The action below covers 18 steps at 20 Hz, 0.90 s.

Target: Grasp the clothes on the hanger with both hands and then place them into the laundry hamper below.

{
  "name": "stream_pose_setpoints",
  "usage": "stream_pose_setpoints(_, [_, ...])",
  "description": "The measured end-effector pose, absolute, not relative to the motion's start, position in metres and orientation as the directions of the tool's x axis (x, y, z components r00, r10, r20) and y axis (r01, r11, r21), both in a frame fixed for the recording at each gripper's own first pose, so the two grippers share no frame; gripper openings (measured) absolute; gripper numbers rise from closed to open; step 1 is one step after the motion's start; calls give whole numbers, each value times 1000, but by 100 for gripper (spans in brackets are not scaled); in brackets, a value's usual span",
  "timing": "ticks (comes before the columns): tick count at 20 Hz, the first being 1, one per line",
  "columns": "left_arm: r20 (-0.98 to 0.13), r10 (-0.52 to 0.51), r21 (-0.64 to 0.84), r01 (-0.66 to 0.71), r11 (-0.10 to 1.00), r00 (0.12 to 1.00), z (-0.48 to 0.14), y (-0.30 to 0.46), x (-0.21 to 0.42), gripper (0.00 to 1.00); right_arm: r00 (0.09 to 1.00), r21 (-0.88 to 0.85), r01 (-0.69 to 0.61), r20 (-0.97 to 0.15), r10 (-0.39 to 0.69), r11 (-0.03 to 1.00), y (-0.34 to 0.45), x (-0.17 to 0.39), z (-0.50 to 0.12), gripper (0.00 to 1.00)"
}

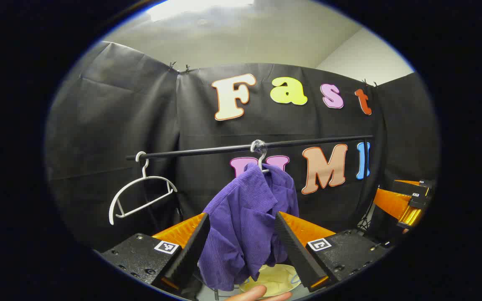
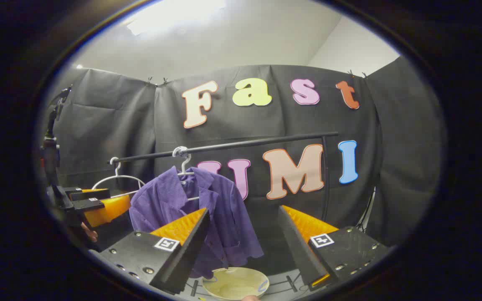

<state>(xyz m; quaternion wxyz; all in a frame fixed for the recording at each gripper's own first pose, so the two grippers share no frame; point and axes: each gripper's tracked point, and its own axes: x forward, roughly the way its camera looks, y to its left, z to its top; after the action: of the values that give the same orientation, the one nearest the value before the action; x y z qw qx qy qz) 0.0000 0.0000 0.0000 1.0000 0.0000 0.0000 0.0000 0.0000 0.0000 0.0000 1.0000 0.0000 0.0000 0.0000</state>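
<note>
White plastic is showing first in the left gripper view: an empty hanger (image 1: 140, 192) is hanging tilted at the left end of the black rail (image 1: 308, 142). Further right along the rail, near its middle, a second white hanger (image 1: 260, 155) is carrying the purple ribbed shirt (image 1: 245, 225), which is drooping straight down. The left gripper (image 1: 241, 240) is standing with its jaws spread wide, the shirt lying between the fingers (image 1: 191, 251) in the picture, though whether they are touching the cloth I cannot tell. Below the shirt's hem a pale yellow round hamper (image 1: 276, 280) is sitting.

In the right gripper view, the shirt (image 2: 207, 209) is hanging toward the rail's (image 2: 266, 142) left part. The right gripper (image 2: 243, 238) is also gaping, released and holding nothing, with the shirt's right side just behind its left finger. The hamper (image 2: 234, 283) is lying under the shirt.
</note>
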Motion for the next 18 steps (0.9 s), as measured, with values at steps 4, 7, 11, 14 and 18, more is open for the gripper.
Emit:
stream_pose_setpoints(4, [-9, -11, -12, 10, 1000, 1000, -2, 4, 3, 99, 1000, 23, -9, -26, 10, 1000, 11, 4, -10, 98])
stream_pose_setpoints(7, [-16, -5, 2, 5, 1000, 1000, -7, 11, 3, 99, 999, 13, -17, -29, 17, 1000, 17, 9, -12, 98])
stream_pose_setpoints(11, [-36, 2, 0, -2, 1000, 999, -17, 17, 3, 99, 998, 3, -38, -43, 38, 999, 27, 15, -20, 98])
stream_pose_setpoints(14, [-60, -10, -20, 9, 1000, 998, -26, 14, 1, 99, 997, 24, -72, -38, 73, 997, 35, 15, -22, 98])
stream_pose_setpoints(18, [-69, -18, -23, 17, 1000, 997, -37, 6, 0, 96, 992, 18, -103, -70, 104, 995, 45, 17, -36, 98])
